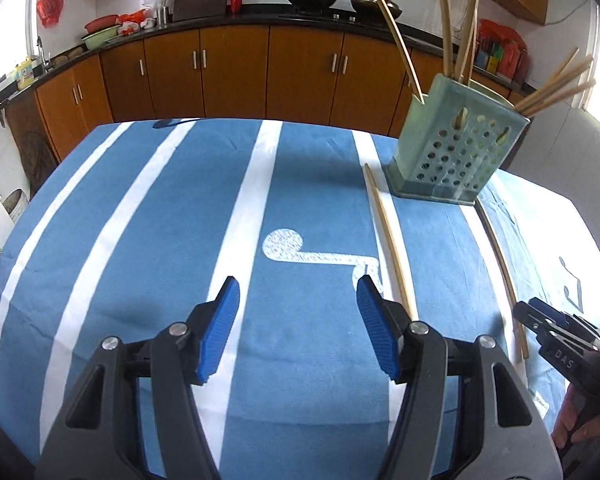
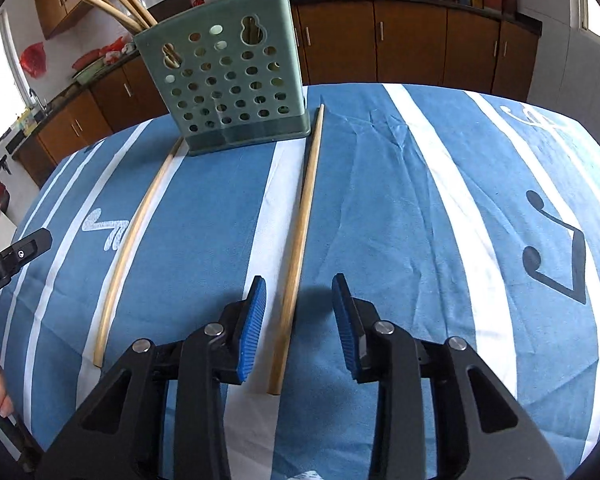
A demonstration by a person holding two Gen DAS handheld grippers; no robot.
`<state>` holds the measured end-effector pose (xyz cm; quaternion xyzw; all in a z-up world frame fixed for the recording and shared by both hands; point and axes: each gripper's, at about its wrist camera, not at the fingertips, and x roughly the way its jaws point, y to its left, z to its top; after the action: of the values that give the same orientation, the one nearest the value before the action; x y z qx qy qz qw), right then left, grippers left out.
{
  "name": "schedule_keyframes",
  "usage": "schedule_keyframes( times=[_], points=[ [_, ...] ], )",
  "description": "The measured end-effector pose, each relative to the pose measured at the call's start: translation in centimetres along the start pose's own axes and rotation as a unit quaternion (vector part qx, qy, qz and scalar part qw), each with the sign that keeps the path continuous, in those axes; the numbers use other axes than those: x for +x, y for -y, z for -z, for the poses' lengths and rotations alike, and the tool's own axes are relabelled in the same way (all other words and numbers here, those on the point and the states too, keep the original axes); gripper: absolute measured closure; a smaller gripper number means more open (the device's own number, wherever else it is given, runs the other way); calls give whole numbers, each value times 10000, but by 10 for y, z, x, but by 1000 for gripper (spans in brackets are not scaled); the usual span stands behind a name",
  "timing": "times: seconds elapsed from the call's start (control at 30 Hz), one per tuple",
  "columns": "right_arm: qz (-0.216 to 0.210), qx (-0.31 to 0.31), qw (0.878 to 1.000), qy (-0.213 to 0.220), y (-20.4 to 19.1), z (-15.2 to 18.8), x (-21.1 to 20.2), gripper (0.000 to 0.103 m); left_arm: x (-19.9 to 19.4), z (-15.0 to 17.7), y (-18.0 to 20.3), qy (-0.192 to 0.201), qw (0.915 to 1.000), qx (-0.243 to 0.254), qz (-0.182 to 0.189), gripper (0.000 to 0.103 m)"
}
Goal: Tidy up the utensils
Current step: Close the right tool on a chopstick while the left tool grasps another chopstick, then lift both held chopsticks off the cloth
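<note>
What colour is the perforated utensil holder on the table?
The perforated plastic utensil holder is pale sage green with round holes; the right wrist view shows it best.

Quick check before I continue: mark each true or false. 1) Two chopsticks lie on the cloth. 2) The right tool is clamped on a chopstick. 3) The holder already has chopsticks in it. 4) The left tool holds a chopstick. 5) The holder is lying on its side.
1) True: one chopstick lies between the right tool's fingers, the other chopstick further left.
2) False: its jaws are open, the stick lies loose between them.
3) True: several sticks stand in the green holder.
4) False: the left tool is open and empty over the striped cloth.
5) False: it stands upright.
</note>
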<state>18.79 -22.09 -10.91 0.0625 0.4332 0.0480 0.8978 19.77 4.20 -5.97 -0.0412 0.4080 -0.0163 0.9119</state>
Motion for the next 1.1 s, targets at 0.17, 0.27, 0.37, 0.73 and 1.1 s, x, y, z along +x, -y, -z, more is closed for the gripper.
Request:
schedule_keyframes(
  times=[0.17, 0.27, 0.37, 0.73, 1.1],
  points=[
    [254, -80, 9996, 106, 7, 0, -1, 95, 1, -3, 20, -56, 9996, 76, 284, 43],
    [403, 127, 9990, 156, 22, 1, -4, 95, 4, 1, 33, -96, 9990, 203, 397, 44],
    [653, 443, 9967, 207, 44, 0, -7, 95, 10, 5, 50, -155, 9979, 450, 436, 47],
    [783, 661, 9944, 240, 67, 2, -12, 95, 44, 16, 83, -433, 9956, 829, -38, 84],
    [637, 460, 9966, 253, 61, -3, -6, 95, 50, 1, 15, -385, 9970, 375, -549, 95]
  ],
)
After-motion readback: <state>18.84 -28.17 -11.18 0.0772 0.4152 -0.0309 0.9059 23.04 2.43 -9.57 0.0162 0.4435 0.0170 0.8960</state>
